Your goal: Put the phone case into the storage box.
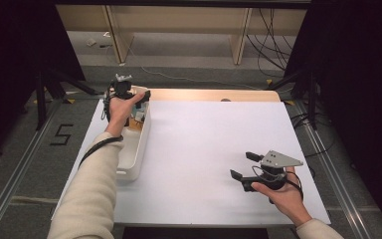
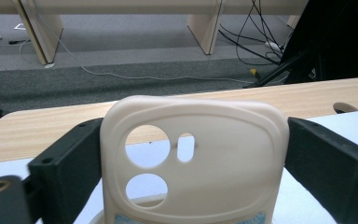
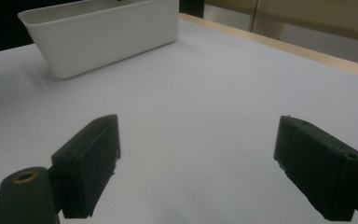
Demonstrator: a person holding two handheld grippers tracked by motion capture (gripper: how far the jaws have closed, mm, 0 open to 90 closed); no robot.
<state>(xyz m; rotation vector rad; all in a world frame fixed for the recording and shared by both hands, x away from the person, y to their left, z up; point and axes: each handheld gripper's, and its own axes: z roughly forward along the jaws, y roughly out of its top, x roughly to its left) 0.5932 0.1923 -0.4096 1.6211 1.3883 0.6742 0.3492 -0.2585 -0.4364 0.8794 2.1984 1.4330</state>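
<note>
Left claw point(image 2: 191, 163) clamped on cream phone case point(image 2: 191, 154) | right claw point(image 3: 209, 163) wide apart, empty

A lab-like recording space — black curtains point(image 1: 10, 59), loose floor cables point(image 1: 271, 37), white-covered table point(image 1: 214, 144).

The phone case point(image 2: 191, 158) looks like matt, smooth cream silicone, perhaps plastic; the bin point(image 3: 107, 35) is smooth white plastic; the table edge point(image 2: 74, 123) is wood.

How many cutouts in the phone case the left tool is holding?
3 visible in the phone case: a large round one upper left, a small slot beside it, another round one below. The case's lower part is cut off; more may exist.
</note>
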